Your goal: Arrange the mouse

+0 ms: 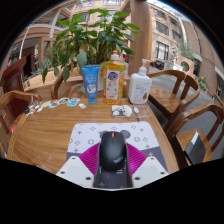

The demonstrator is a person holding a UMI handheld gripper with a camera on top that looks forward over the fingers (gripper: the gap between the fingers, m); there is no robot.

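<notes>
A black mouse (113, 150) with a red scroll wheel lies between my gripper's (113, 163) fingers, pointing away from me. Both magenta pads (91, 158) press on its sides, so the gripper is shut on it. The mouse is over the near part of a white patterned mouse mat (112, 131) on the round wooden table (45, 130). I cannot tell whether the mouse rests on the mat or hangs just above it.
Beyond the mat stand a blue tube (91, 82), a yellow bottle (114, 80) and a white bottle (140, 87), with a potted plant (88, 40) behind them. Small items (60, 102) lie at the left. Wooden chairs (178, 92) surround the table.
</notes>
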